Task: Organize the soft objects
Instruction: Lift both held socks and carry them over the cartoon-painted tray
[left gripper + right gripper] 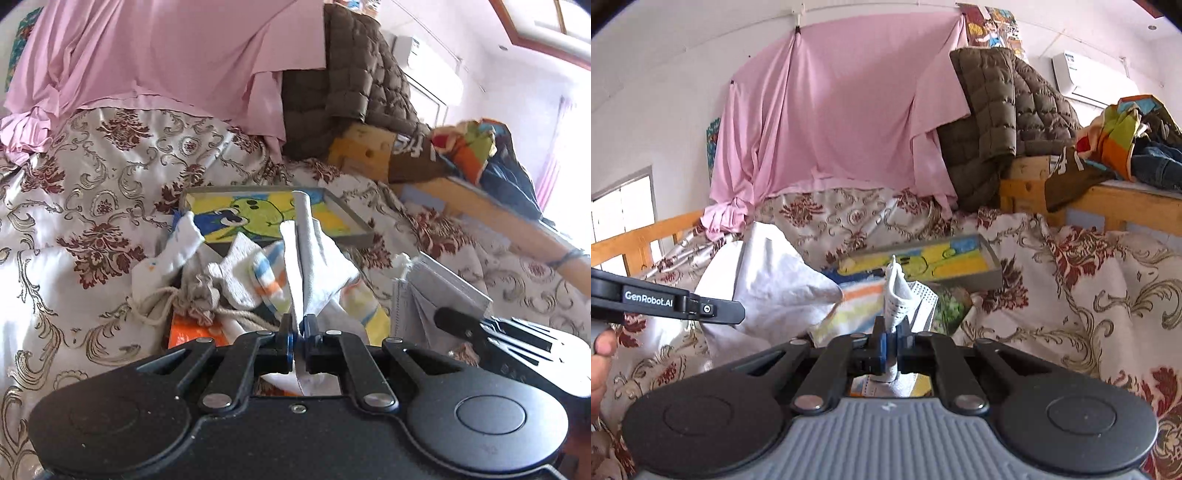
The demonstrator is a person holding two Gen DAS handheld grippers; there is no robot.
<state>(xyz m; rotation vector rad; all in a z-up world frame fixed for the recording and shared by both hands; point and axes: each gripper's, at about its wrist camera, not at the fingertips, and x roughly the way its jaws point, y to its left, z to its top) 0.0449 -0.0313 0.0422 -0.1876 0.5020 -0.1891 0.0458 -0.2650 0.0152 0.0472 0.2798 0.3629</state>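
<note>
My left gripper is shut on a white towel that stands up from its jaws over a pile of soft things: a striped cloth, a white sock and a drawstring bag. My right gripper is shut on a white perforated cloth, held upright. The same white towel and striped cloth lie to its left. The left gripper's body shows at the left edge. The right gripper's body shows at the right.
A grey tray with a frog picture lies on the floral bedspread behind the pile; it also shows in the right wrist view. A pink sheet and brown quilted jacket hang behind. A wooden shelf holds clothes.
</note>
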